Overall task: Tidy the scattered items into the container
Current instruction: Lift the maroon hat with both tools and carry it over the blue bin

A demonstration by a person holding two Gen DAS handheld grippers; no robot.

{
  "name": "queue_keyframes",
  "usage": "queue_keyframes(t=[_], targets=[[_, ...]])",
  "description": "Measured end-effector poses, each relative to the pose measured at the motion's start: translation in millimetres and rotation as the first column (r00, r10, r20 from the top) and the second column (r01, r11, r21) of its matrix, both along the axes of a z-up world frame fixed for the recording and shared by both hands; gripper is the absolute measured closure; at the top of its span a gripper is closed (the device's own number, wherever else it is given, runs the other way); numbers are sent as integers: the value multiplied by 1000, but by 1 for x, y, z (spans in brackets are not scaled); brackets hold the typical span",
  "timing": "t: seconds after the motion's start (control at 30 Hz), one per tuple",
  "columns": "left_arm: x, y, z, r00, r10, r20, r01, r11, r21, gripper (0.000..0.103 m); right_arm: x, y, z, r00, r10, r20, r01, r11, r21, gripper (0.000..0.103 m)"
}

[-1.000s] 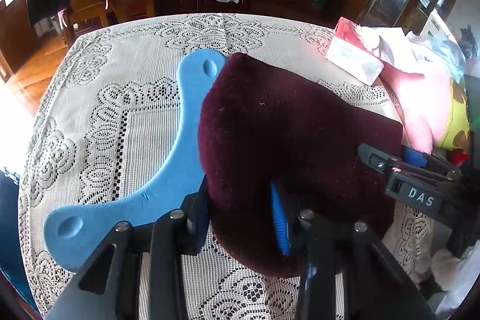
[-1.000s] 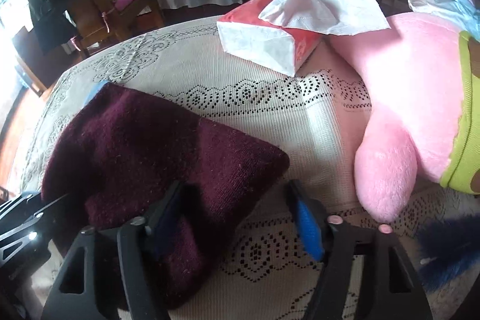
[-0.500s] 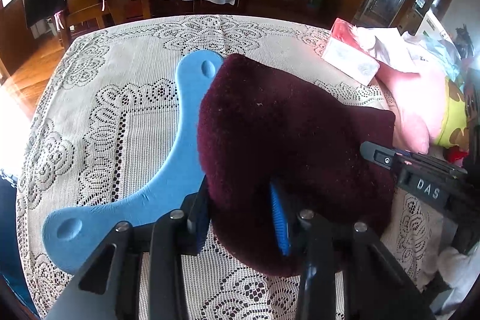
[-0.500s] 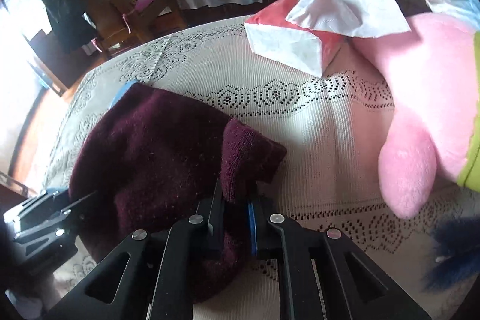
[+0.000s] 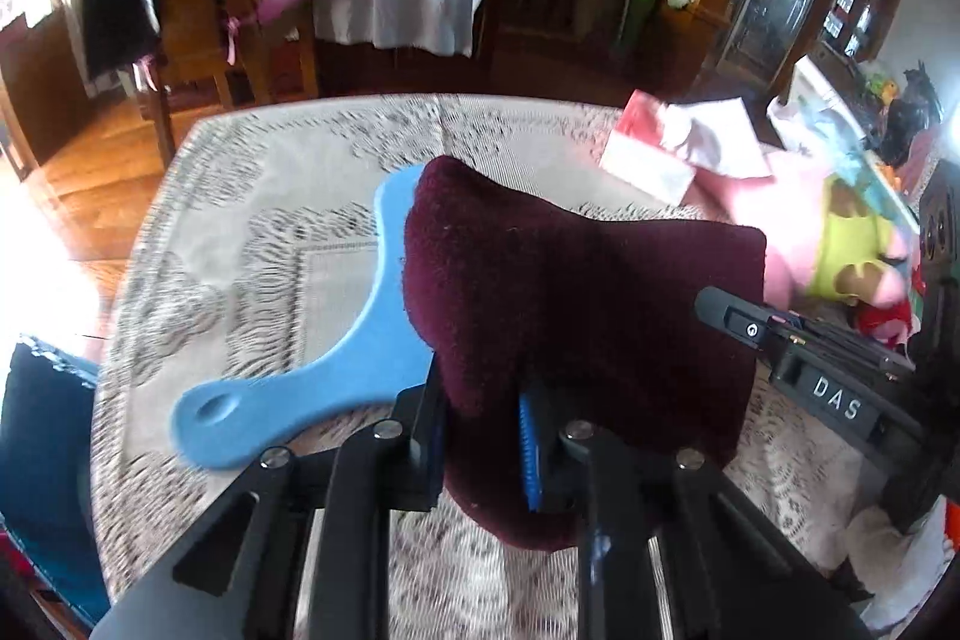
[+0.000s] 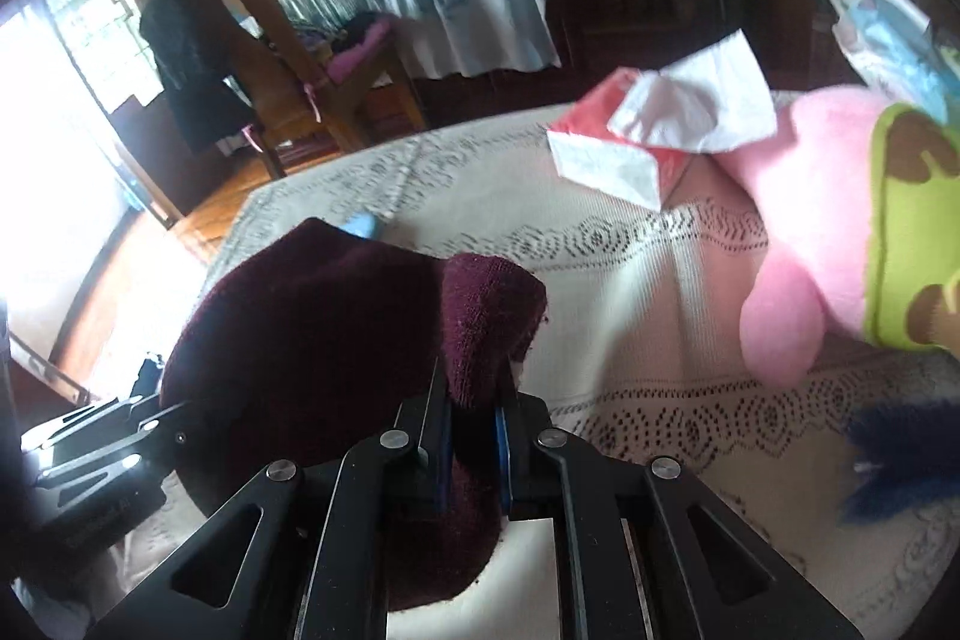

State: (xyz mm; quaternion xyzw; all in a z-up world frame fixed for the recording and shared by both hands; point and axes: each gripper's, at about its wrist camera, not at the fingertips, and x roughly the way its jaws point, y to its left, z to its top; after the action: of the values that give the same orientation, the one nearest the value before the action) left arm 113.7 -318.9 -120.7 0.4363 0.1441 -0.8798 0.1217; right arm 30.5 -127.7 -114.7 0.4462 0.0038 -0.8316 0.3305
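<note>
A dark maroon knitted cloth point(image 5: 576, 298) hangs lifted above the lace tablecloth, held at two edges. My left gripper point(image 5: 483, 430) has the cloth's near edge between its pads, and its jaws are closing on it. In the right wrist view the same maroon cloth point(image 6: 312, 340) bunches up, and my right gripper point(image 6: 474, 436) is shut on a fold of it. The right gripper's black body point(image 5: 840, 388) also shows at the right of the left wrist view. No container is in view.
A blue curved plastic piece point(image 5: 312, 376) lies on the lace tablecloth point(image 5: 252, 196) partly under the cloth. A red-and-white tissue box point(image 6: 630, 148) and a pink plush toy point(image 6: 828, 220) sit at the right. A dark blue fluffy thing point(image 6: 900, 454) lies near the right edge. Wooden chairs stand beyond the table.
My right gripper closed on a fold of the maroon cloth. Both grippers then rose, lifting the cloth off the table. The left jaws narrowed on the cloth's edge.
</note>
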Motion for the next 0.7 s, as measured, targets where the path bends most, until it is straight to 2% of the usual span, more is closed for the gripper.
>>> queue_keyframes(t=[0.2, 0.47, 0.7], targets=[[45, -4, 33, 999, 38, -30, -39, 999, -20, 84, 48, -21, 41, 994, 71, -83, -71, 997, 0, 92], [113, -27, 58, 990, 129, -56, -132, 990, -41, 84, 102, -73, 62, 977, 188, -102, -190, 982, -16, 92], [182, -73, 70, 965, 250, -86, -254, 966, -46, 84, 159, -138, 75, 934, 329, -138, -333, 943, -8, 92]])
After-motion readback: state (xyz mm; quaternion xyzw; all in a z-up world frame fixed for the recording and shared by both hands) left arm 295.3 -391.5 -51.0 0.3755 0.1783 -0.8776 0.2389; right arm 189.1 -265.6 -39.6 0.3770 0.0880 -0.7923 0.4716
